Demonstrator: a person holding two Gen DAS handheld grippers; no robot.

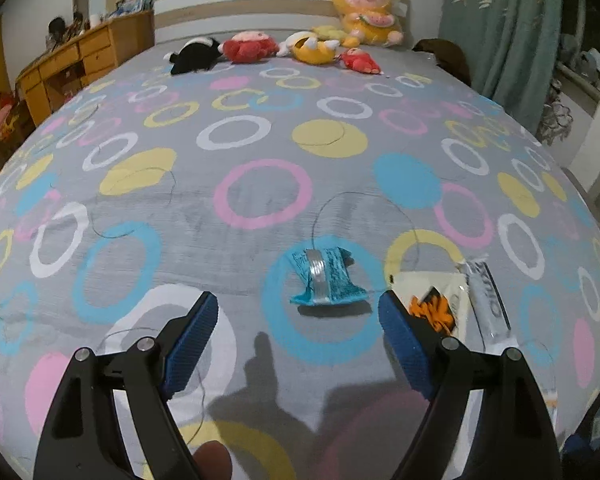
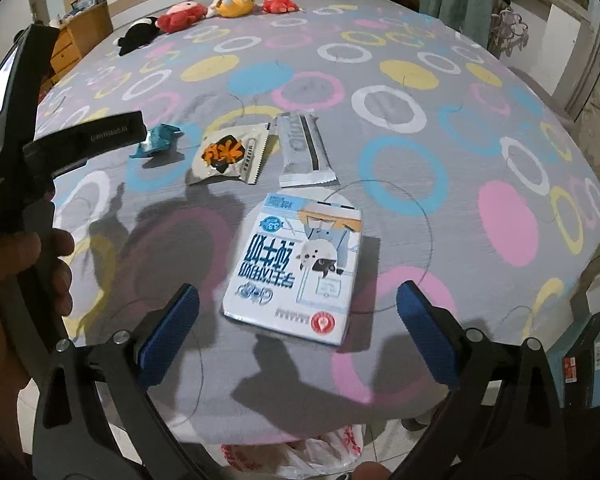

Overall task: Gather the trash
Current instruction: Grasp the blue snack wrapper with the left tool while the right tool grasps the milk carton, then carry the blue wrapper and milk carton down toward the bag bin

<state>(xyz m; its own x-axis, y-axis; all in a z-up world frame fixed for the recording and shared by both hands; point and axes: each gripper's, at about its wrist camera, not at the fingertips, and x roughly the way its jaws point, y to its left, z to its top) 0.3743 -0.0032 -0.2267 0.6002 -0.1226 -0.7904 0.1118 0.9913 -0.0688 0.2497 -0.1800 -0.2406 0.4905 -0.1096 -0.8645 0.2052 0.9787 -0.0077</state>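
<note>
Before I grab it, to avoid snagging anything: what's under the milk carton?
The milk carton lies flat on the bedsheet, over a pink ring. A thin dark thread runs beside it. Anything beneath it is hidden.

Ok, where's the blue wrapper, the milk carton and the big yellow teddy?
blue wrapper (image 1: 327, 276): left wrist view, on its shiny silver middle strip.
milk carton (image 2: 296, 264): right wrist view, on the middle of its printed face.
big yellow plush toy (image 1: 366, 8): left wrist view, on its body, by the headboard.
</note>
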